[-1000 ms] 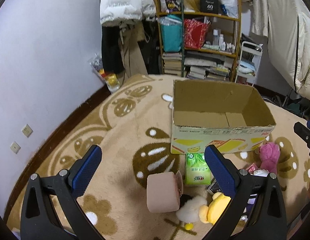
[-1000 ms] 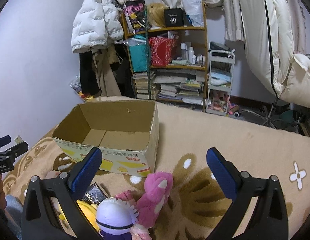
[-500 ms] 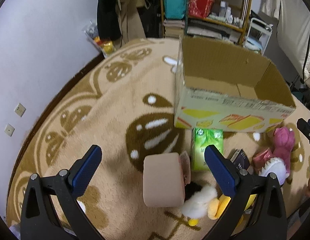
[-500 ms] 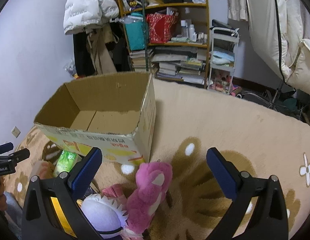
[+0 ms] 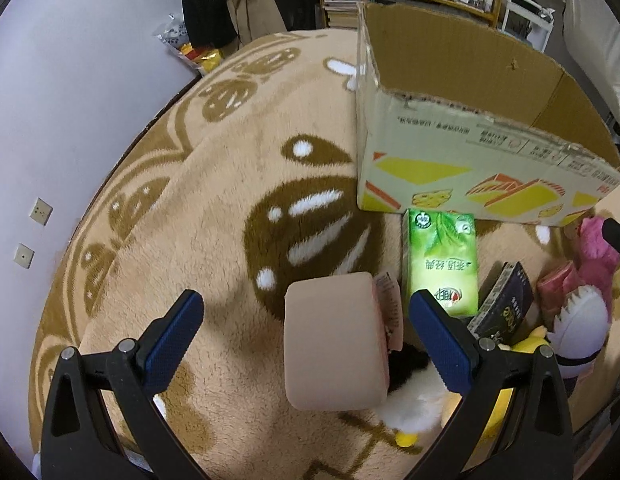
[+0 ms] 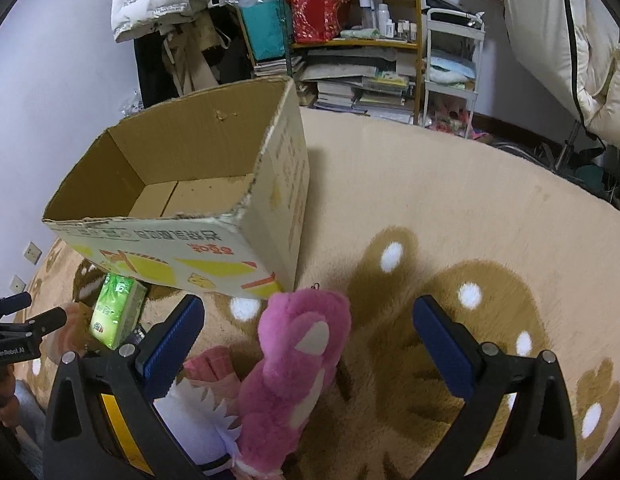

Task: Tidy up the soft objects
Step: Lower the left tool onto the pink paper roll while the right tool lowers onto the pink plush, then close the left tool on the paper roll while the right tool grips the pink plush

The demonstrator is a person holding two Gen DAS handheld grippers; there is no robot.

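My left gripper (image 5: 306, 324) is open above a pink-beige soft block (image 5: 334, 340) that lies on the carpet between its fingers, not gripped. My right gripper (image 6: 308, 330) is open over a pink plush bear (image 6: 298, 372), which lies between its fingers. An open cardboard box (image 5: 462, 168) stands just beyond; it also shows in the right wrist view (image 6: 214, 240), with nothing in the part of its floor I can see. A green tissue pack (image 5: 440, 260) lies in front of the box. A white and purple plush (image 6: 198, 428) and a yellow plush (image 5: 506, 360) lie nearby.
A black box (image 5: 502, 308) lies beside the tissue pack. A beige patterned carpet (image 6: 450, 208) covers the floor. Shelves with books and bags (image 6: 342, 32) stand at the back wall. A white wall with sockets (image 5: 40, 212) is at the left.
Both grippers have moved down and forward toward the toys; the soft block and the pink bear now sit between their open fingers. The box looks closer.
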